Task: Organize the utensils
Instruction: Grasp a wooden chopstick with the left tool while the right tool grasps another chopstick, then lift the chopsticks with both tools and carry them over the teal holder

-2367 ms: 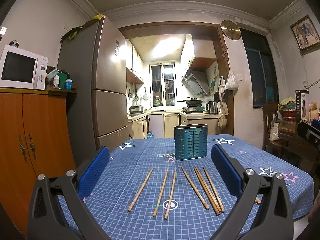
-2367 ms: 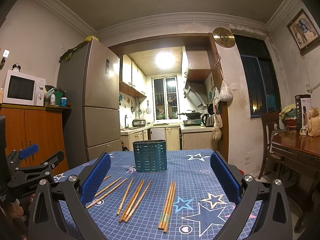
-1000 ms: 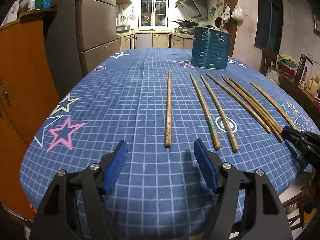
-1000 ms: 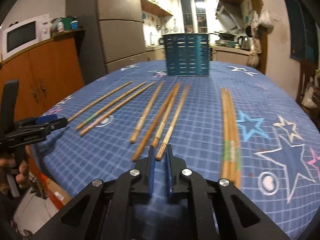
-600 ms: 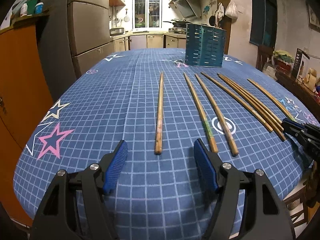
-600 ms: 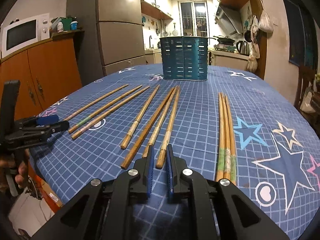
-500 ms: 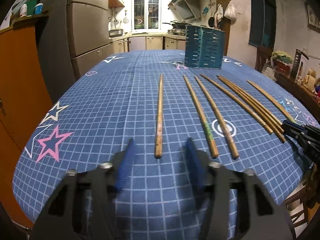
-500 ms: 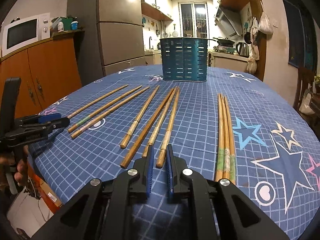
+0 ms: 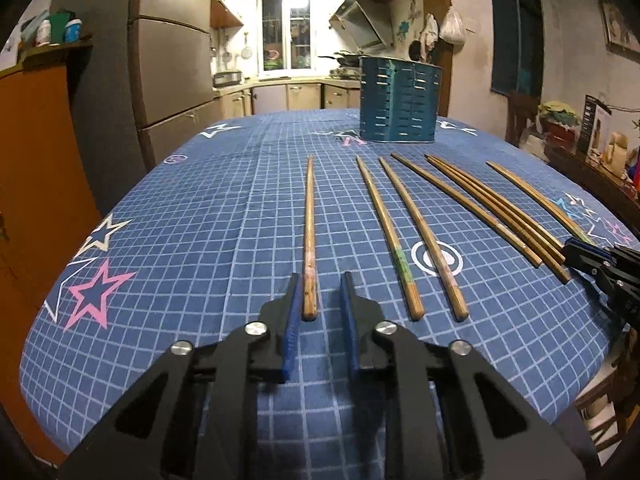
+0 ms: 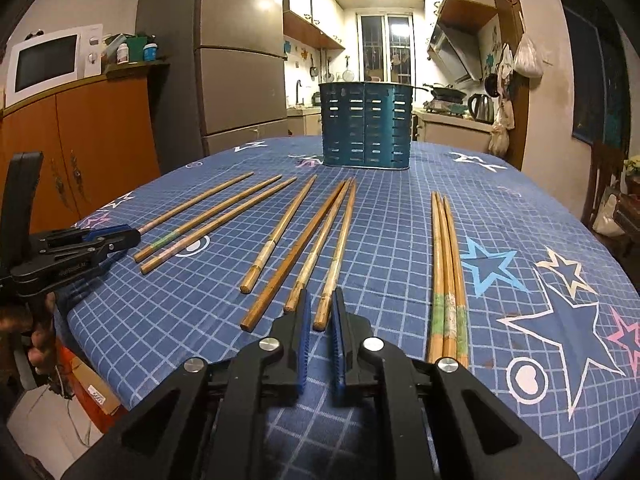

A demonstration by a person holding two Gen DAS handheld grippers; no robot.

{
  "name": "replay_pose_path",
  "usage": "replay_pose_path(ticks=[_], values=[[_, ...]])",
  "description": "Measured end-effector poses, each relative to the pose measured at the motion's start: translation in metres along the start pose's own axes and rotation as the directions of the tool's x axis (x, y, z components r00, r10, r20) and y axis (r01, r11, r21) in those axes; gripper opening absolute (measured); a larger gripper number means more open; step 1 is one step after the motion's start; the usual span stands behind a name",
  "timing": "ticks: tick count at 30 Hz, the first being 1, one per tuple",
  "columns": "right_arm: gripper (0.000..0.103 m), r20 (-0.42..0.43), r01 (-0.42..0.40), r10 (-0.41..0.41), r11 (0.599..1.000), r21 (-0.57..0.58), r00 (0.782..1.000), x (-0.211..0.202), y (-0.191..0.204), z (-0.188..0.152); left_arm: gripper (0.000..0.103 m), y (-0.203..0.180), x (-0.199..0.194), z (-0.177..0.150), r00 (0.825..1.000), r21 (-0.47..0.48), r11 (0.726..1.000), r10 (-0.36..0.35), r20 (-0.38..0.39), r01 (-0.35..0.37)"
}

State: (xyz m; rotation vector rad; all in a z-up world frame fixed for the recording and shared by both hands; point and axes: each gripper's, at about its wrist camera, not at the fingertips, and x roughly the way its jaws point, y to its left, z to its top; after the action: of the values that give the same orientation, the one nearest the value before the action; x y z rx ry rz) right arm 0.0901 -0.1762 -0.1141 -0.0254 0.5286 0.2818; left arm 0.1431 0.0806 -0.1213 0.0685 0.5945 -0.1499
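Several wooden chopsticks lie on the blue star tablecloth [image 9: 192,216]. A teal slotted utensil holder [image 9: 400,100] stands upright at the far end; it also shows in the right wrist view [image 10: 366,126]. My left gripper [image 9: 319,286] has its jaws narrowed around the near end of the leftmost chopstick [image 9: 309,232], with a small gap still showing. My right gripper [image 10: 320,300] has its jaws narrowed around the near end of a chopstick [image 10: 338,248] in the middle group, a small gap showing too. Each gripper appears at the edge of the other's view.
A group of three chopsticks [image 10: 446,264] lies to the right in the right wrist view. An orange cabinet [image 10: 88,140] with a microwave [image 10: 48,60] and a tall fridge [image 10: 240,60] stand left of the table. A chair [image 9: 524,120] and a cluttered side table stand to the right.
Both grippers came down from high above the table to the chopsticks' near ends. The right jaws narrowed first; the left jaws narrowed in the last half second around the leftmost chopstick.
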Motion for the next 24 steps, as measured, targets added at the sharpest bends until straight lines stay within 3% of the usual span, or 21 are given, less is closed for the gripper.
replay_pose_path(ticks=[5, 11, 17, 24], values=[[0.008, 0.025, 0.002, -0.003, 1.000, 0.028, 1.000, -0.008, -0.002, 0.000, 0.005, 0.000, -0.010, -0.004, 1.000, -0.021, 1.000, 0.003, 0.016, -0.003], [0.008, 0.107, 0.016, -0.019, 0.999, 0.033, 0.994, -0.035, -0.006, 0.013, 0.005, 0.002, -0.041, 0.009, 0.995, -0.030, 0.999, 0.019, 0.102, -0.016], [0.008, 0.192, 0.023, -0.023, 1.000, 0.005, 0.981, -0.064, -0.009, 0.038, 0.005, -0.001, -0.073, 0.037, 0.981, -0.020, 1.000, 0.013, 0.194, -0.010], [0.008, 0.283, 0.037, -0.025, 0.999, -0.035, 0.959, -0.088, -0.013, 0.076, 0.005, -0.005, -0.083, 0.060, 0.978, 0.013, 1.000, 0.009, 0.209, -0.012]])
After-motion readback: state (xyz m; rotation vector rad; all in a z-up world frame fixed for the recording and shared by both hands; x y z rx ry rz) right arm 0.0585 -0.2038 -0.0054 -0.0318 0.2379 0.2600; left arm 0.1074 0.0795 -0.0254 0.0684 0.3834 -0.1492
